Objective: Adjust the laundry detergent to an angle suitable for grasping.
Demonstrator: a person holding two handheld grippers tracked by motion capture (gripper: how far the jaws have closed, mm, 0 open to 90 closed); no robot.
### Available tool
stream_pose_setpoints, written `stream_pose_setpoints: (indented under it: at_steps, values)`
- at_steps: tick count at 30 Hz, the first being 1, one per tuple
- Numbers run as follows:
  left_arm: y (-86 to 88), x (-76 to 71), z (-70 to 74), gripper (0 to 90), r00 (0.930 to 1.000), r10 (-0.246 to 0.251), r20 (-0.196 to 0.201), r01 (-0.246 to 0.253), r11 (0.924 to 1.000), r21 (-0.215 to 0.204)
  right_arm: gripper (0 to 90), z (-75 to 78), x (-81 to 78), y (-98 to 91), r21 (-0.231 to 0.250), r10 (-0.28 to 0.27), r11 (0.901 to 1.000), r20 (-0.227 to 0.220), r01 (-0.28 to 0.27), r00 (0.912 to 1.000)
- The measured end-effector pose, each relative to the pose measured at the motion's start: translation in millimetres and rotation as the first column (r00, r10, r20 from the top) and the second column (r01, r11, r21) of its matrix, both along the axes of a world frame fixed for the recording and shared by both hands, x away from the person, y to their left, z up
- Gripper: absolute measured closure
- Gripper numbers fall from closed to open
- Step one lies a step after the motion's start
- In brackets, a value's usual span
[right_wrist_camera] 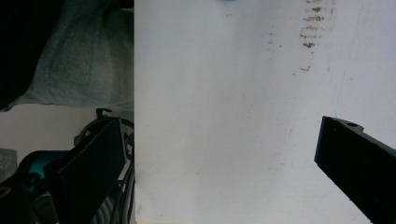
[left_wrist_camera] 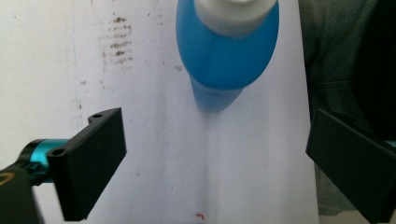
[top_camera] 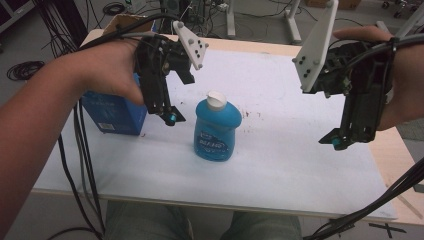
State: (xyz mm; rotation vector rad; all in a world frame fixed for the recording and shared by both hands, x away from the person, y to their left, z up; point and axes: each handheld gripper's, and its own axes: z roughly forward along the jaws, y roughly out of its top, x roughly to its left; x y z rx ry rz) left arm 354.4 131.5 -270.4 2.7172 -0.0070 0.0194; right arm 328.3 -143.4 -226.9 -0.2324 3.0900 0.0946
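High view: the blue bottle [top_camera: 217, 131] stands upright mid-table, the left gripper [top_camera: 170, 116] just beside it, the right gripper [top_camera: 338, 141] well apart. Left gripper view: jaws spread wide, nothing between them, bottle [left_wrist_camera: 227, 46] ahead. Right gripper view: jaws spread over the bare table [right_wrist_camera: 224, 116].

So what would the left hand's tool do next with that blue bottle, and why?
Probably lift a little further clear of the blue bottle. The left gripper hangs beside it, jaws wide open with nothing between them, and the bottle stands upright on the white table, untouched. The right gripper hovers open off to the side. That looks like a finished placement, though a fresh grasp is also possible.
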Motion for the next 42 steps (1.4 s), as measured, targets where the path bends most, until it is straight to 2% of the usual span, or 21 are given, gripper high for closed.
stream_pose_setpoints:
  at_steps: [8,19,21,23,27,30,35,42]
  values:
    - [9.6,-0.8,7.2,1.6,0.9995,0.030,-0.006,-0.030,0.9987,0.041,1.0,-11.7,8.9,6.4,0.013,-0.001,0.9999,-0.025,0.002,0.9997]
    - [18.8,0.8,20.6,1.7,0.9972,0.067,-0.032,-0.063,0.9916,0.113,1.1,-14.1,14.4,9.6,0.015,-0.002,0.9999,-0.031,0.002,0.9995]
    - [19.3,2.3,24.8,1.8,0.9964,0.068,-0.050,-0.060,0.9862,0.155,1.0,-14.5,15.1,10.2,0.014,-0.001,0.9999,-0.031,0.001,0.9995]
    - [19.5,3.2,28.4,1.7,0.9933,0.094,-0.067,-0.081,0.9806,0.179,1.1,-14.5,15.4,10.4,0.015,0.001,0.9999,-0.029,0.000,0.9996]
    - [17.6,4.9,33.8,1.8,0.9911,0.105,-0.082,-0.086,0.9739,0.210,1.1,-14.7,15.7,10.4,0.014,-0.002,0.9999,-0.030,0.002,0.9995]
    - [14.6,5.3,35.9,1.8,0.9907,0.103,-0.089,-0.081,0.9721,0.220,1.1,-14.4,15.8,10.2,0.012,-0.005,0.9999,-0.028,0.005,0.9996]
    - [10.9,4.0,35.2,1.8,0.9941,0.086,-0.066,-0.069,0.9725,0.222,1.0,-14.5,15.5,10.2,0.019,0.002,0.9998,-0.026,-0.001,0.9997]
    - [10.9,3.0,32.4,1.8,0.9948,0.084,-0.057,-0.070,0.9741,0.215,1.1,-13.3,14.5,8.5,0.020,0.004,0.9998,-0.022,-0.003,0.9998]
